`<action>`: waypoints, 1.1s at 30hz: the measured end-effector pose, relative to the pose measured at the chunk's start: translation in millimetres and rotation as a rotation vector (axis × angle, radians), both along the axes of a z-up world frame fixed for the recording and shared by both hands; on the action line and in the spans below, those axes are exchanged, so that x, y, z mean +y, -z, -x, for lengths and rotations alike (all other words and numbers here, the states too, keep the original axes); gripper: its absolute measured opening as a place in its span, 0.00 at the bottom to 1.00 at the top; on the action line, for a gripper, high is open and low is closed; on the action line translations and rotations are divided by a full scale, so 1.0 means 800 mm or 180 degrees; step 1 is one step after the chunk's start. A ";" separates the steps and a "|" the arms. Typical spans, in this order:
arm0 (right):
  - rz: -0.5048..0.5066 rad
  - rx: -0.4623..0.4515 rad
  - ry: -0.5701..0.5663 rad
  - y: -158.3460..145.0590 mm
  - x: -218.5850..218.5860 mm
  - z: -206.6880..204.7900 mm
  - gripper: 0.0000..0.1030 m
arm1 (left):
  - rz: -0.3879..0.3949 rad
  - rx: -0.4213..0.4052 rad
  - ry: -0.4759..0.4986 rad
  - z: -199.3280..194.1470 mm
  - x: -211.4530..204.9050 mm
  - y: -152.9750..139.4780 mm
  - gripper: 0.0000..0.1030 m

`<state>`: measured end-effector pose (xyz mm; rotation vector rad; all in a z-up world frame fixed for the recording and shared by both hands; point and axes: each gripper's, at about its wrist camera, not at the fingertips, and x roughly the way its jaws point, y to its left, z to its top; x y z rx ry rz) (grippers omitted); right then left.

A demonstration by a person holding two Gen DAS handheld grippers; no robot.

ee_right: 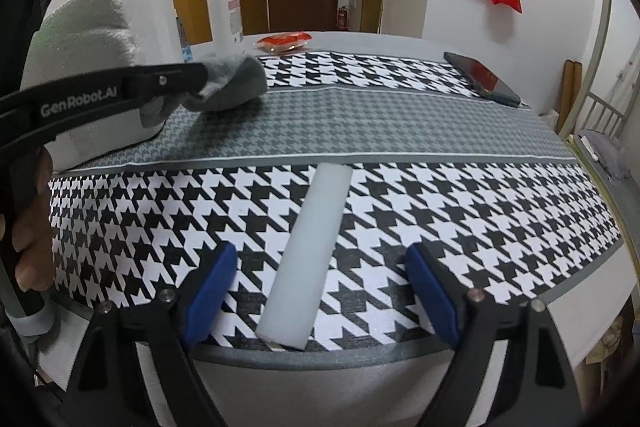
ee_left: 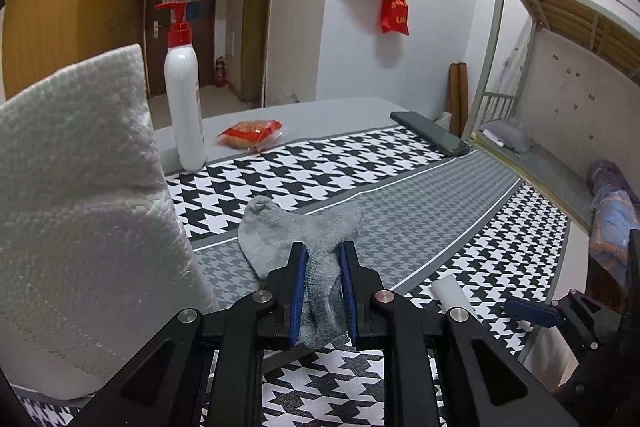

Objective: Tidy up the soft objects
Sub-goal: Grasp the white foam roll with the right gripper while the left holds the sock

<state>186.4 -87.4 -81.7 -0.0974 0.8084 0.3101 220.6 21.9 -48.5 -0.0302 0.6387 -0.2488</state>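
Observation:
My left gripper (ee_left: 323, 255) is shut on a grey sock (ee_left: 288, 231), which bunches between the blue pads and drapes onto the houndstooth tablecloth (ee_left: 320, 171). In the right wrist view the left gripper (ee_right: 200, 79) holds the same sock (ee_right: 236, 83) beside a white paper towel pack (ee_right: 100, 39). My right gripper (ee_right: 320, 287) is open and empty; a white foam bar (ee_right: 308, 259) lies on the cloth between its fingers. That bar also shows in the left wrist view (ee_left: 452, 291).
A white pump bottle (ee_left: 184, 99) stands at the back beside the towel pack (ee_left: 80, 207). A red snack packet (ee_left: 250, 133) and a dark phone (ee_left: 430, 133) lie farther back. The table's front edge (ee_right: 360, 359) is just under the right gripper. A bunk bed (ee_left: 560, 87) stands to the right.

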 end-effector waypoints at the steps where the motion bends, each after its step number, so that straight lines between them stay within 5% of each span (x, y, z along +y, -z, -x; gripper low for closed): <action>1: -0.0007 -0.0002 -0.0047 -0.002 0.003 0.003 0.70 | 0.0007 -0.0009 0.0005 0.002 0.001 -0.001 0.18; 4: 0.0007 -0.0001 -0.0117 -0.005 0.009 0.012 0.48 | 0.0026 -0.0018 0.0014 0.009 0.008 -0.001 0.18; 13: -0.0180 0.0089 -0.0002 -0.007 -0.006 0.016 0.24 | 0.0116 -0.0088 0.0207 0.032 0.015 -0.002 0.18; 33: -0.0459 -0.0154 -0.0104 -0.048 -0.014 0.040 0.22 | 0.0184 -0.0360 0.0357 0.090 0.029 -0.032 0.18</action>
